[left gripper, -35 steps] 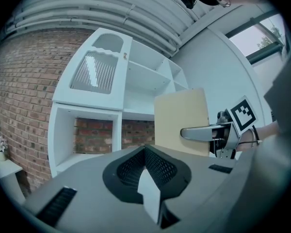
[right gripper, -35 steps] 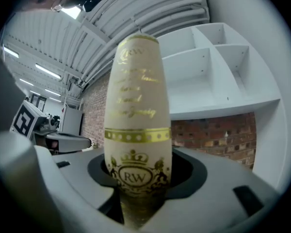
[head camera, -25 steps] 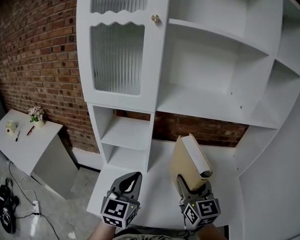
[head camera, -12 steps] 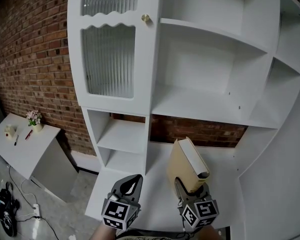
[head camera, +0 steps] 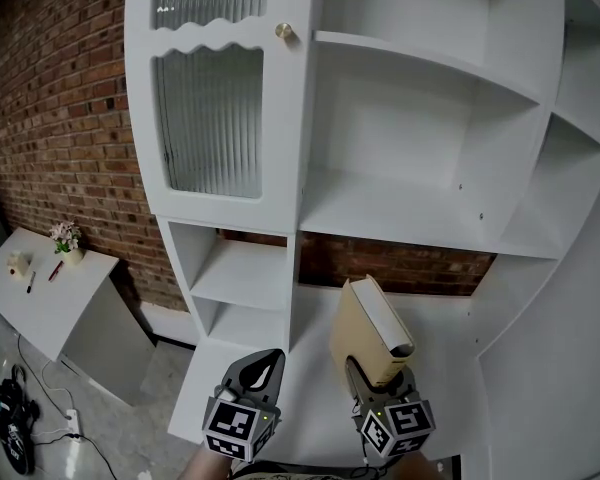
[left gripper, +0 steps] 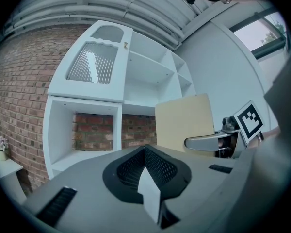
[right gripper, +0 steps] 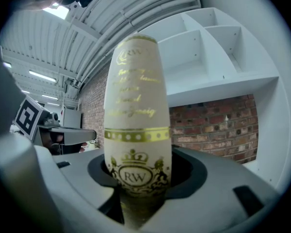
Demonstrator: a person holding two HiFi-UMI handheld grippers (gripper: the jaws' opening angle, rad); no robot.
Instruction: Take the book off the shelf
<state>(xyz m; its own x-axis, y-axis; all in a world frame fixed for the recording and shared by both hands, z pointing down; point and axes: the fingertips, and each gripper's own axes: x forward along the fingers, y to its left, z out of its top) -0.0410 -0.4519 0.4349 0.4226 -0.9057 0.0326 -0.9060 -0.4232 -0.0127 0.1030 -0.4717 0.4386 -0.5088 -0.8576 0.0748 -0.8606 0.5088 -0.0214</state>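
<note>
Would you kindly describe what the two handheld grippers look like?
The left gripper and right gripper are both grey, tapering to pointed jaws. Each carries a cube faced with black-and-white square markers. From its own camera, each shows a smooth grey body around a dark, ribbed hollow.

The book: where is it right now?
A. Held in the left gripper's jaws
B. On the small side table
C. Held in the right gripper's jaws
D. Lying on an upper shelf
C: the book stands upright, clamped between the jaws of the right gripper, in front of the white shelf rather than on it.
</note>
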